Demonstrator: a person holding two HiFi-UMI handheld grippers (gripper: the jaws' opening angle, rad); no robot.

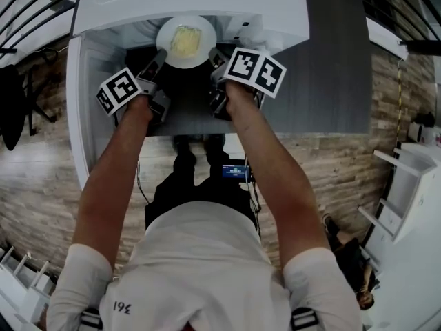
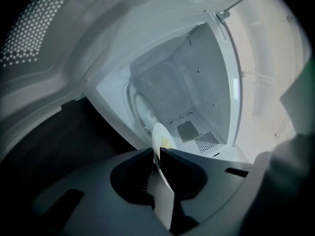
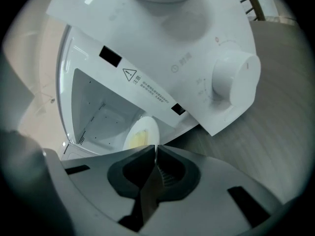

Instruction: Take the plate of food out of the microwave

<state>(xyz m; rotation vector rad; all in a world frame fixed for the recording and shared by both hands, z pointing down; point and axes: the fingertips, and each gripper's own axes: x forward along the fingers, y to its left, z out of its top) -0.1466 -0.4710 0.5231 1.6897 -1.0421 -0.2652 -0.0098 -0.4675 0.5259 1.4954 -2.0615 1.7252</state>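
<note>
We hold the plate (image 1: 186,41) by two opposite sides of its rim, one pair of tongs on each side. The left tongs (image 1: 159,56) are pressed together on the rim's left edge. In the left gripper view the thin white rim (image 2: 160,140) runs straight into the narrow slit between the jaws of those tongs (image 2: 156,152). The right tongs (image 1: 216,58) pinch the opposite edge, and in the right gripper view the plate (image 3: 141,133) sits just ahead of the jaw tips (image 3: 155,149), its rim caught between them.

The plate lies between the two tongs and just beyond their tips, at the mouth of the open microwave (image 1: 193,2). A pale yellow heap of food (image 1: 185,40) lies in the middle of the plate, clear of both pairs of tongs.

Past the left tongs the white cavity opens up, with the round turntable (image 2: 142,107) further in, behind the plate. We cannot tell whether the plate touches the cavity floor. The door (image 1: 78,116) stands swung out to the left of the left tongs. To the right of the right tongs is the microwave's control panel with its round knob (image 3: 235,76), and beyond it the grey worktop (image 1: 331,81).
</note>
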